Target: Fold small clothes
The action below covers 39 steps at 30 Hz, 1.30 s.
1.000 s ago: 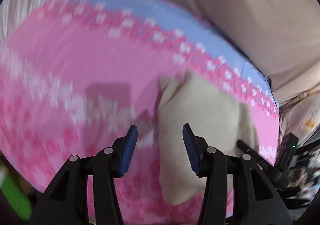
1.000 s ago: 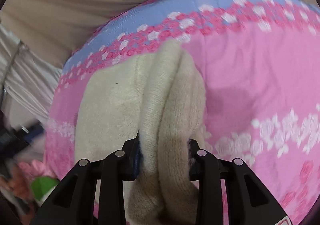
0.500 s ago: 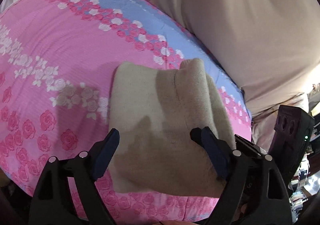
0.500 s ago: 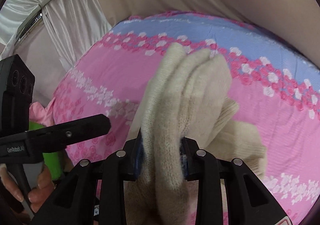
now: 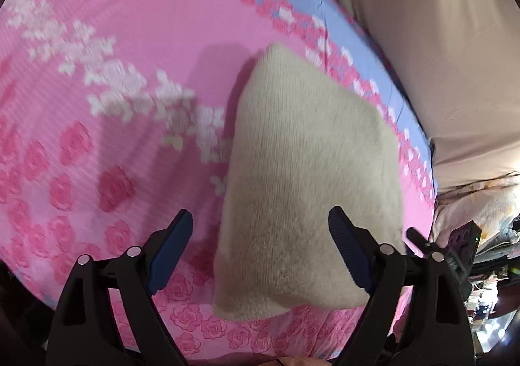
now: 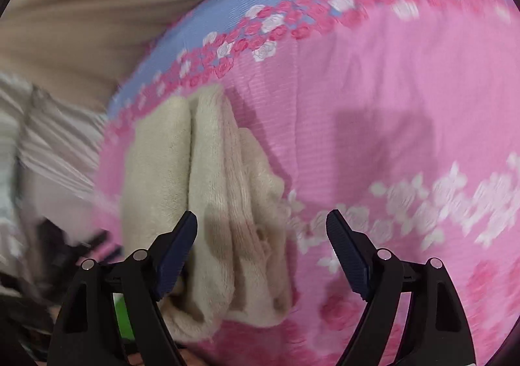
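Observation:
A cream knitted garment (image 5: 308, 177) lies folded flat on the pink flowered bed sheet (image 5: 130, 41). My left gripper (image 5: 260, 229) is open and hovers over the garment's near end, jaws wide apart and holding nothing. In the right wrist view the same garment (image 6: 211, 197) shows as stacked folded layers on the sheet (image 6: 390, 89), just left of centre. My right gripper (image 6: 261, 229) is open and empty, its left finger (image 6: 177, 245) beside the folds.
The sheet has a blue band with roses (image 5: 292, 8) along its far edge, against a beige bedcover or wall (image 5: 438, 41). Cluttered items and the other gripper's body (image 5: 461, 245) show past the right bed edge. White striped fabric (image 6: 39, 138) lies to the left.
My right gripper was shut on the folded garment; it has let go and opened, and the garment now lies on the sheet. My left gripper stayed open and shifted over the garment.

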### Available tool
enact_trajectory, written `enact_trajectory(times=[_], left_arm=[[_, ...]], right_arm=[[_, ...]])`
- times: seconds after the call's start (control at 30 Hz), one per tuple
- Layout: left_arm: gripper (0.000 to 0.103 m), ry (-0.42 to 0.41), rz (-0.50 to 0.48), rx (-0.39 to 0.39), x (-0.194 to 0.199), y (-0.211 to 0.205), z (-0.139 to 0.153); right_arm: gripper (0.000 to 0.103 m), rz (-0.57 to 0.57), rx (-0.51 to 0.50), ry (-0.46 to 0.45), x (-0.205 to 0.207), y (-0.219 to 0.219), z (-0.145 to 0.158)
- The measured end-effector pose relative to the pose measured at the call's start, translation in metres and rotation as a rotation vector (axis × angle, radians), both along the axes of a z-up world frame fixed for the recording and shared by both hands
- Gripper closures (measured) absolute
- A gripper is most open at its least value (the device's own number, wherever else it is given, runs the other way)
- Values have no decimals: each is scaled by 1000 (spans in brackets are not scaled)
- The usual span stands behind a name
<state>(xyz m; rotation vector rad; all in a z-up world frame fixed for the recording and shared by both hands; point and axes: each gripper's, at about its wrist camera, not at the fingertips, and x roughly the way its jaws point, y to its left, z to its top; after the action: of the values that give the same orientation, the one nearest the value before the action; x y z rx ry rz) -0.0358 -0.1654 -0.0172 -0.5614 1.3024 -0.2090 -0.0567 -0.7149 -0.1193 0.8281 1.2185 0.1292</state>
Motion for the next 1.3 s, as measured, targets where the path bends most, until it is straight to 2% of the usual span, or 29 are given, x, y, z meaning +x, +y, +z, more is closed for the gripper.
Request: enact_trajectory(times=[0.07, 0.2, 0.23, 0.27, 0.3, 0.33, 0.37, 0.47, 0.53, 0.6, 0.63, 0.67, 0.7, 0.73, 0.8, 0.83, 0.93, 0.97, 1.03, 1.1, 1.13, 1.17, 1.2, 1.23, 1.3], left_arm=[[18, 48, -8, -30, 3, -4, -16], [14, 136, -7, -174, 13, -9, -54], [13, 152, -3, -208, 15, -9, -60], [37, 132, -3, -243, 18, -10, -58], [54, 134, -46, -271, 23, -14, -53], [60, 121, -64, -261, 26, -16, -46], [64, 74, -117, -255, 29, -21, -26], [65, -60, -223, -240, 28, -32, 31], [63, -106, -279, -266, 26, -39, 60], [47, -135, -312, -244, 24, -50, 74], [42, -152, -319, -203, 24, -56, 74], [33, -170, -330, -125, 23, -66, 66], [31, -161, -336, -55, 22, -74, 56], [31, -133, -335, -8, 22, -79, 42], [32, -48, -306, -11, 18, -76, 16], [31, -30, -285, -22, 15, -74, 9], [23, -22, -236, 15, 16, -73, -7], [21, -13, -225, 14, 19, -75, -13], [20, 6, -205, -21, 22, -79, -25], [23, 38, -210, -105, 31, -90, -45], [27, 53, -217, -127, 31, -92, -50], [39, 72, -212, -140, 34, -93, -52], [55, 77, -206, -162, 38, -91, -49], [59, 74, -209, -193, 41, -87, -39], [63, 28, -229, -229, 42, -79, -11]], right_arm=[[20, -19, 123, 21, 7, 0, -19], [20, -31, 271, 55, 33, 15, -53], [26, -30, 268, 46, 39, 23, -52], [69, 12, 269, 30, 45, 32, -46], [70, 39, 236, -6, 49, 39, -32], [72, 65, 187, -74, 49, 46, -9], [74, 92, 139, -159, 46, 52, 21], [74, 80, 50, -328, 22, 49, 97], [73, 20, -5, -329, -1, 30, 114], [58, -40, -109, -278, -19, 12, 100], [40, -61, -154, -240, -26, 4, 86], [34, -90, -178, -165, -36, -8, 61], [34, -125, -158, -86, -43, -19, 37], [34, -178, -89, -26, -53, -30, 16], [34, -259, 41, -34, -73, -43, 4], [34, -266, 57, -55, -78, -45, 5], [20, -233, 33, -53, -72, -33, -3], [20, -223, 33, -30, -66, -33, -11], [21, -205, 111, -4, -56, -30, -31], [41, -212, 182, -7, -45, -20, -47], [46, -220, 167, -9, -41, -22, -47], [57, -214, 157, -19, -36, -20, -41], [60, -205, 151, -38, -32, -19, -31], [63, -191, 141, -68, -29, -14, -17], [65, -146, 90, -158, -19, -6, 31]])
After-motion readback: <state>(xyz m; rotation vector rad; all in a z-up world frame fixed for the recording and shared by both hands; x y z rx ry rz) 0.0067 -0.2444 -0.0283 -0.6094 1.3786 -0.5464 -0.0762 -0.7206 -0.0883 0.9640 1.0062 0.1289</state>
